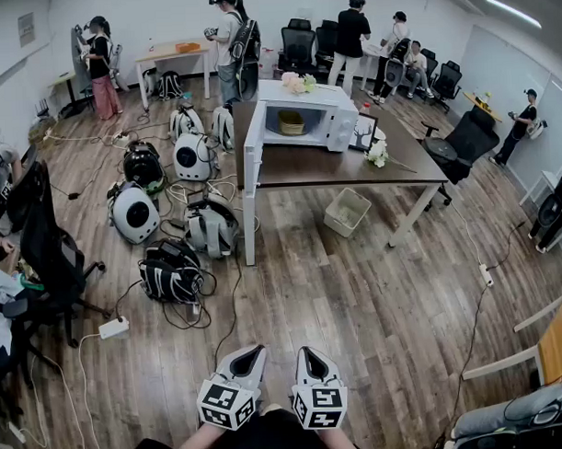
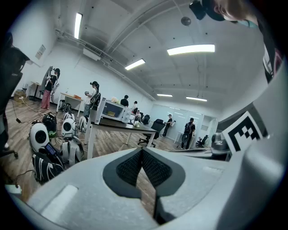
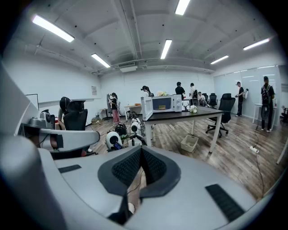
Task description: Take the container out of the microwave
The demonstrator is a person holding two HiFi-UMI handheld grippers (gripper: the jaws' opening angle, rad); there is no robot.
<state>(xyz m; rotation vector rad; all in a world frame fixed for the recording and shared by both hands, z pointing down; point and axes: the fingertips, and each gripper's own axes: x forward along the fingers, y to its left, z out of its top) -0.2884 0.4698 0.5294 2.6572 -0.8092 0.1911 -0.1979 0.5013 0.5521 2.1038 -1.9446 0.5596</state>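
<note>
Both grippers are held low before the body, well apart from the work: the left gripper point(image 1: 252, 358) and the right gripper point(image 1: 310, 358) are each seen with jaws closed together on nothing, the ribbed black pads meeting. The task is judged to be at its very start, in the approach. The tan, woven-looking container point(image 1: 291, 123) sits inside the cavity of the white microwave point(image 1: 309, 91), whose white door point(image 1: 254, 157) is swung out at the left, so no opening step appears to be needed. The microwave stands on the dark-topped table with white legs point(image 1: 353, 167). A walk across the wooden floor point(image 1: 357, 299) is called for next, and the jaws must be parted before the cavity is entered. Open room lies straight ahead and to the right; to the left the route is crowded by round white and black packs point(image 1: 133, 213) and loose cables point(image 1: 194, 316). The door's edge, the table's near edge and the white bin point(image 1: 347, 211) beneath it are to be cleared.
</note>
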